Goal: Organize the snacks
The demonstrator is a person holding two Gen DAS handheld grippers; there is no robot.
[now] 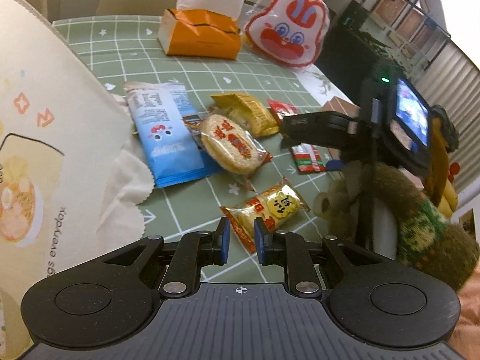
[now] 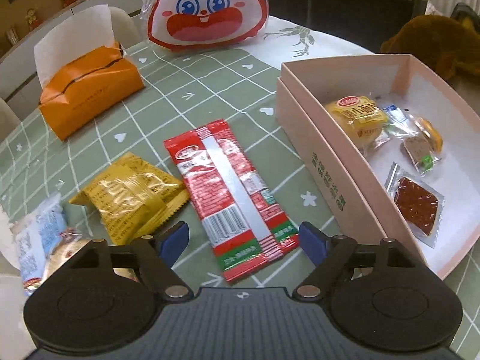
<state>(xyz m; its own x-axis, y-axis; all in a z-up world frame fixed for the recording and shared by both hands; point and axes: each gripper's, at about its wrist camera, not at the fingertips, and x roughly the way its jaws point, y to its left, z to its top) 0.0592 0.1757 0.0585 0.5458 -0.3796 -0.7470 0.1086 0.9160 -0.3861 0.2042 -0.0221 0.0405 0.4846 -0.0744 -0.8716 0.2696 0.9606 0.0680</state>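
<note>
My right gripper (image 2: 244,241) stands open above a long red snack packet (image 2: 228,198) that lies flat on the green checked tablecloth (image 2: 186,96); its blue pads flank the packet's near end without pressing it. Right of it is a pink box (image 2: 300,138) holding a yellow bun packet (image 2: 357,117), a dark red snack (image 2: 415,204) and other small packets. My left gripper (image 1: 242,238) hovers with only a narrow gap between its pads over an orange-yellow cracker packet (image 1: 270,207), which lies on the cloth. Nothing is pinched.
A blue packet (image 1: 168,138), a round rice cracker (image 1: 231,144) and a yellow packet (image 1: 249,114) lie mid-table. An orange tissue pack (image 1: 201,33) and a rabbit-face bag (image 1: 288,27) stand at the back. A large cream bag (image 1: 45,120) fills the left; a brown plush toy (image 1: 420,225) sits right.
</note>
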